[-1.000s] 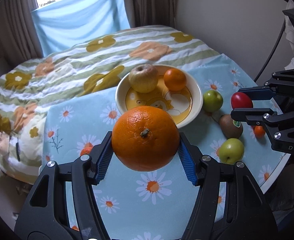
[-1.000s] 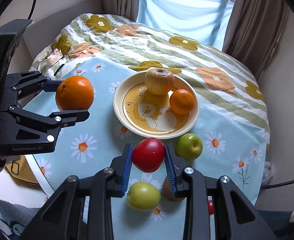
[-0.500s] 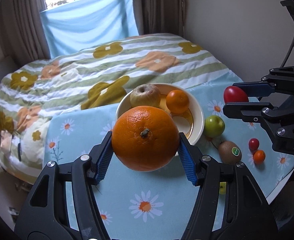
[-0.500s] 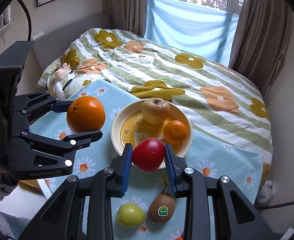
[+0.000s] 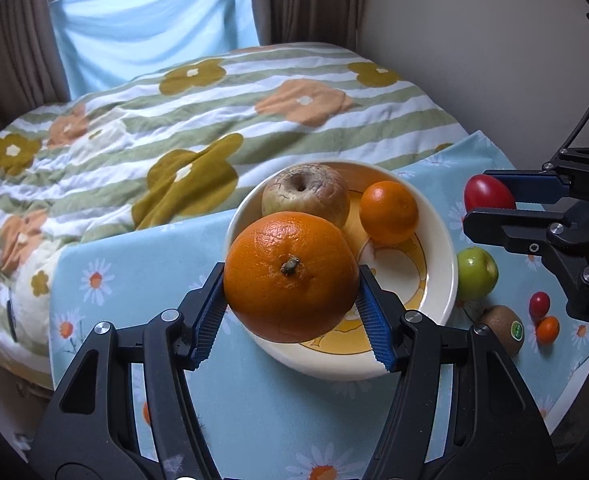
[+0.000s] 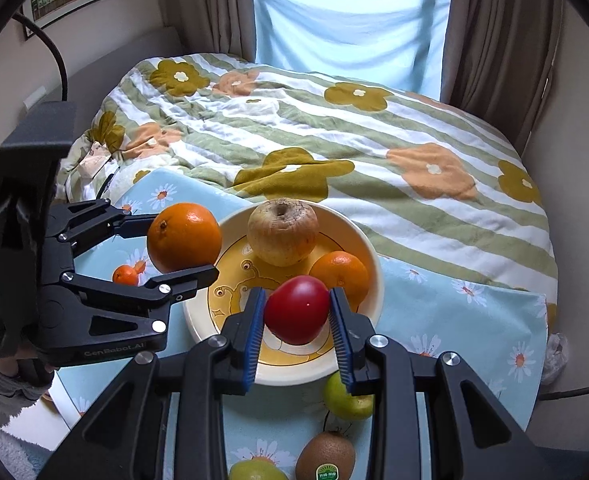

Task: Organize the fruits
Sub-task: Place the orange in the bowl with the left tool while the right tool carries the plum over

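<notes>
My left gripper (image 5: 292, 300) is shut on a large orange (image 5: 290, 276) and holds it above the near left rim of the cream bowl (image 5: 440, 248). It also shows in the right wrist view (image 6: 184, 236). My right gripper (image 6: 296, 320) is shut on a red fruit (image 6: 296, 310) above the bowl's near side (image 6: 358, 232). The red fruit shows at the right in the left wrist view (image 5: 488, 194). In the bowl lie a wrinkled yellow apple (image 6: 282, 232) and a small orange (image 6: 340, 274).
On the blue daisy cloth (image 5: 134, 260) beside the bowl lie a green apple (image 5: 476, 272), a kiwi (image 5: 502, 330), a cherry tomato (image 5: 539, 304) and a tiny orange (image 5: 547, 330). Another tiny orange (image 6: 125, 275) lies left. A striped flowered blanket (image 6: 334, 128) lies behind.
Both grippers have moved forward with their fruits. The large orange now hangs at the bowl's rim and the red fruit is over the bowl.
</notes>
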Available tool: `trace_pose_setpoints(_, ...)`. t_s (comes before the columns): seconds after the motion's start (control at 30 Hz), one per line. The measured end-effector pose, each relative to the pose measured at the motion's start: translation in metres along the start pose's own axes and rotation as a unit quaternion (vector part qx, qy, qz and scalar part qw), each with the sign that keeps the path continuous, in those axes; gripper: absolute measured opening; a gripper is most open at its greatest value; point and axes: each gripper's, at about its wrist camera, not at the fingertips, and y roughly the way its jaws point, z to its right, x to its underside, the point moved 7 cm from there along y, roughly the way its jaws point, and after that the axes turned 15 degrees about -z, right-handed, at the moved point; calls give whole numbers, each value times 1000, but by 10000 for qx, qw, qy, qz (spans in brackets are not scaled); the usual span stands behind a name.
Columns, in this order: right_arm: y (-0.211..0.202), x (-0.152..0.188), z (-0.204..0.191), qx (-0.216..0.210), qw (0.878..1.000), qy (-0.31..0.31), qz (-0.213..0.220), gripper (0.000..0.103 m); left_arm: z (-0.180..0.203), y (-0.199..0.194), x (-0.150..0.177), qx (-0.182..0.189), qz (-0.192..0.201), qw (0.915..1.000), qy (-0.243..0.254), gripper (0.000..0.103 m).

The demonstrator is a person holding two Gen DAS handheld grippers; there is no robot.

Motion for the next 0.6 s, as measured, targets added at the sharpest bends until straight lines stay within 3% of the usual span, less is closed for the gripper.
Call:
trace_pose_setpoints(0.3,26,-6,13,-15,9992,331,-213,29,-2,37,-4,127,-342,9992,137,67)
trace_pose_setpoints(0.53,34,-7,18,-61,9982,510,-300,29,-3,46,-7,179,-354,9990,205,69)
trace_pose_setpoints(0.57,34,-7,18,-59,9983,504,-297,29,-3,44,-8,218,-333,9990,226,80)
trace_pose_setpoints(0.6,34,-7,18,-63,9983,503,-298,29,-3,42,-9,214,-288,9991,225,98)
